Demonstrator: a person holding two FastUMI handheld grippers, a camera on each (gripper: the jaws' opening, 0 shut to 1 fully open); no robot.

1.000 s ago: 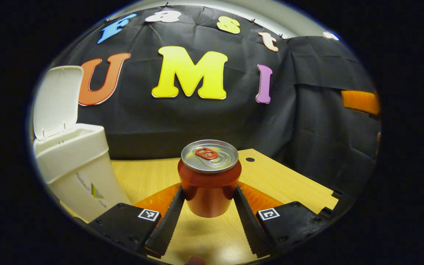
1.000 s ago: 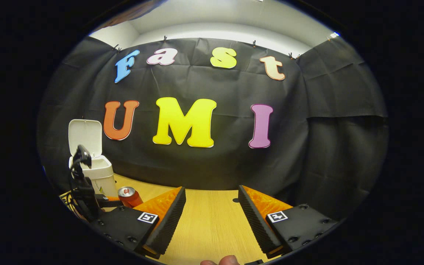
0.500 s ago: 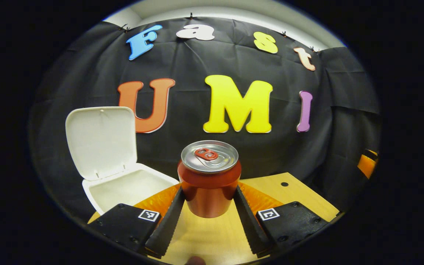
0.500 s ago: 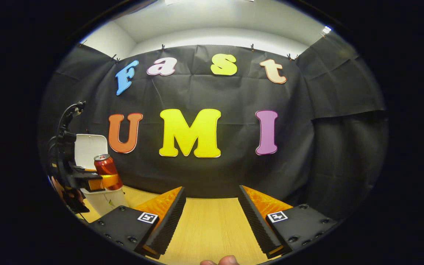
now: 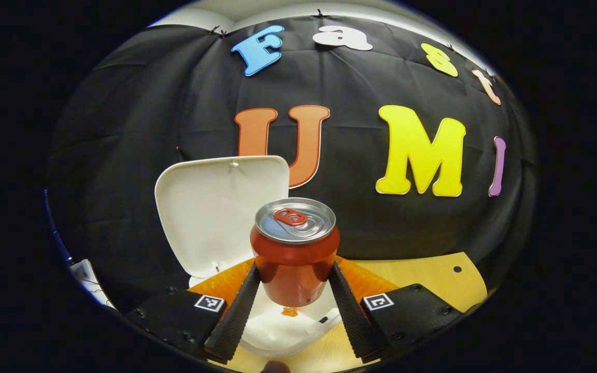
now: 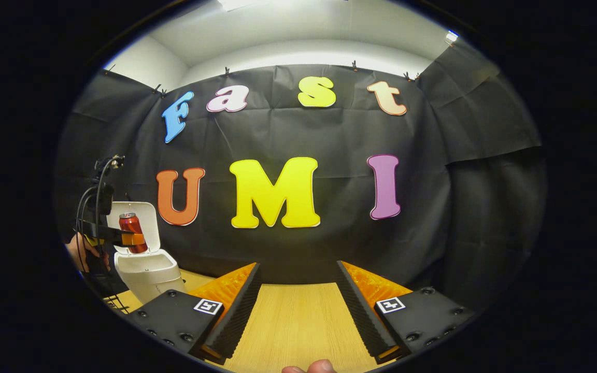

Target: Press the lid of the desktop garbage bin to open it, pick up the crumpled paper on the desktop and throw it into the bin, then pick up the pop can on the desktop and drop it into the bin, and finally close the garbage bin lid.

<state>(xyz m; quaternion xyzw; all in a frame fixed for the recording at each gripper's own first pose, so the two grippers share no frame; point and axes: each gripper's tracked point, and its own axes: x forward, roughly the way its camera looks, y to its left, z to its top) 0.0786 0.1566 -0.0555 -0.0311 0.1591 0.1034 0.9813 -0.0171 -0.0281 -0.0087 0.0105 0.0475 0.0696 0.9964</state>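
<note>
Left gripper (image 5: 294,290) is clamped on the red pop can (image 5: 294,254), both fingers pressing its sides, can upright with the pull-tab top facing up. It hangs in the air directly over the open mouth of the white desktop garbage bin (image 5: 278,331), not touching it. Bin lid (image 5: 215,212) stands flipped up behind the can. In the right gripper view the same can (image 6: 132,232) sits in the left gripper (image 6: 122,239) above the bin (image 6: 145,274), with the lid (image 6: 143,217) raised behind it and a hand (image 6: 78,251) on the handle; the bin stands near the far left corner of the wooden desktop (image 6: 298,321). Right gripper (image 6: 298,305) is spread wide with nothing between its fingers, hovering over the desktop's middle, well apart from the bin. Can't make out the crumpled paper inside the bin.
</note>
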